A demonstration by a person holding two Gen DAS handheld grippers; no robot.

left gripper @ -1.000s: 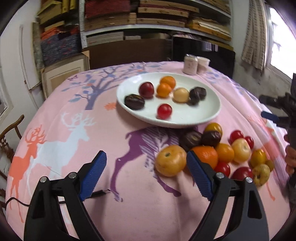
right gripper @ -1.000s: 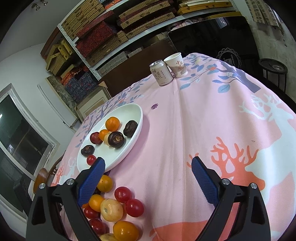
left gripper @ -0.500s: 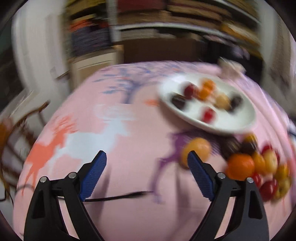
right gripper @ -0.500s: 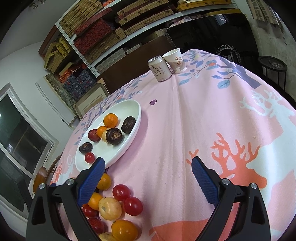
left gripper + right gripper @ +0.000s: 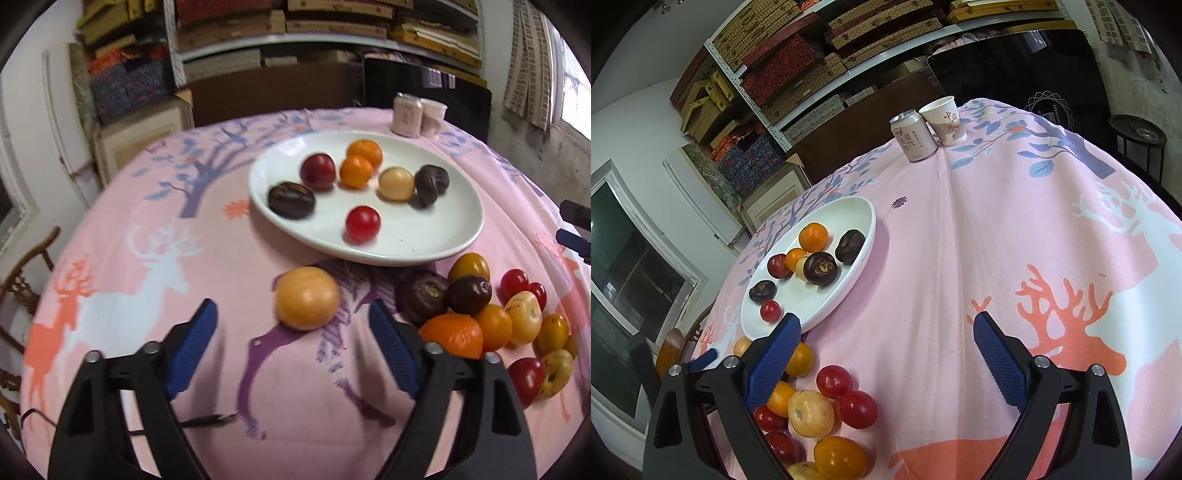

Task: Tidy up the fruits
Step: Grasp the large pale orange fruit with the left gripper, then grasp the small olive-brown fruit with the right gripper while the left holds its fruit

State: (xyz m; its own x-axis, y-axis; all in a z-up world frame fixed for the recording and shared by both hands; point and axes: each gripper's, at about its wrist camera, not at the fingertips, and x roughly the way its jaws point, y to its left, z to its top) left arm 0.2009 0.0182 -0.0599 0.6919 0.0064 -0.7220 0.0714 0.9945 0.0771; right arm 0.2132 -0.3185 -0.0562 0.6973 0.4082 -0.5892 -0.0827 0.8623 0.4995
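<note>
A white plate (image 5: 436,243) on the pink tablecloth holds several fruits: oranges, red, dark and pale ones. It also shows in the right wrist view (image 5: 849,291). A yellow-orange fruit (image 5: 308,302) lies alone on the cloth, just ahead of my open, empty left gripper (image 5: 291,347). A pile of loose fruits (image 5: 491,317) lies to its right. My right gripper (image 5: 886,354) is open and empty above the cloth, with the same pile (image 5: 820,410) beside its left finger.
A drink can (image 5: 914,136) and a paper cup (image 5: 945,120) stand at the table's far edge. Shelves with boxes fill the wall behind. A wooden chair (image 5: 22,266) stands at the left. A black cable (image 5: 199,421) lies on the cloth near me.
My left gripper swung left and then back; the lone yellow-orange fruit now lies ahead between its fingers, apart from the pile. My right gripper drifted slightly and stayed open.
</note>
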